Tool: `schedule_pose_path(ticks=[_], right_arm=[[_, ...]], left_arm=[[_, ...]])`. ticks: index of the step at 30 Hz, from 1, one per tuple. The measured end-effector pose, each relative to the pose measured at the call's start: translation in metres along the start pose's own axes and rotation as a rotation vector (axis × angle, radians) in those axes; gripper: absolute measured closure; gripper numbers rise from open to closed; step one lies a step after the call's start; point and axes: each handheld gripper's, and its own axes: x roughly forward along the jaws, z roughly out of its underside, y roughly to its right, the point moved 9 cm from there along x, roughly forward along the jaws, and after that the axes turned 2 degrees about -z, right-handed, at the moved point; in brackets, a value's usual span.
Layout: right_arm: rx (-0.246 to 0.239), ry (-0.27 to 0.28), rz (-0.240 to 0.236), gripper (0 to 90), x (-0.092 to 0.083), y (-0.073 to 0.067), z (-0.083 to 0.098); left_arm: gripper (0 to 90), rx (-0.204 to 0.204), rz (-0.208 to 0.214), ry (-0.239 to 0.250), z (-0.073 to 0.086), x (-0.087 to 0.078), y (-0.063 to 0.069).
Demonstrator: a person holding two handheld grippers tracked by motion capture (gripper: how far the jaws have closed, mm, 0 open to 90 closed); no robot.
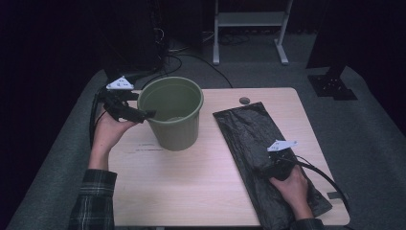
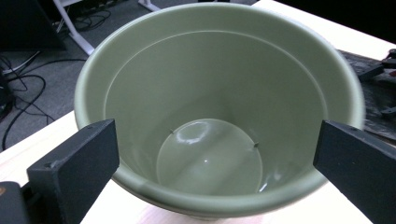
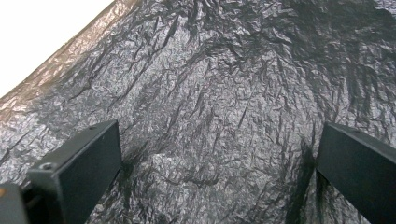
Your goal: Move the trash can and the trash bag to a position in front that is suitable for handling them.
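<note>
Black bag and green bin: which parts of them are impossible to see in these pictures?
- Black bag, high view: its near part lies under the right tool and the hand.
- Bag, right gripper view: picture edges cut it off.
- Green bin, left gripper view: outer wall is hidden behind its rim.

The bucket (image 1: 173, 112) looks like olive-green plastic, smooth, with a soft sheen on its inner floor. The bag (image 1: 261, 143) is thin black plastic film, finely crinkled, catching dull glints along its creases. The worktop (image 1: 191, 187) shows pale wood grain with a matt finish. Both grippers' jaws are matt black with flat smooth faces
</note>
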Motion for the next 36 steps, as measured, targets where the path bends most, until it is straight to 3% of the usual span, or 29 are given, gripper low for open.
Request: schedule_pose_path(ticks=[3, 8, 18, 30, 36], right_arm=[[0.0, 0.002, 0.0, 0.0, 0.0, 0.0, 0.0], [-0.002, 0.001, 0.0, 0.0, 0.0, 0.0, 0.0], [-0.003, 0.002, -0.004, 0.0, 0.0, -0.001, 0.0], [-0.004, 0.002, -0.004, 0.0, 0.0, -0.001, 0.0], [-0.003, 0.003, -0.003, 0.0, 0.0, -0.001, 0.0]], left_arm=[[0.0, -0.004, -0.024, -0.01, 0.002, 0.005, -0.009], [0.0, 0.0, -0.027, -0.043, 0.007, 0.012, -0.013], [0.0, -0.045, -0.022, -0.071, 0.019, 0.022, -0.022], [0.0, -0.085, -0.004, -0.063, 0.021, 0.027, -0.024], [0.0, -0.074, 0.018, -0.069, 0.02, 0.033, -0.019]])
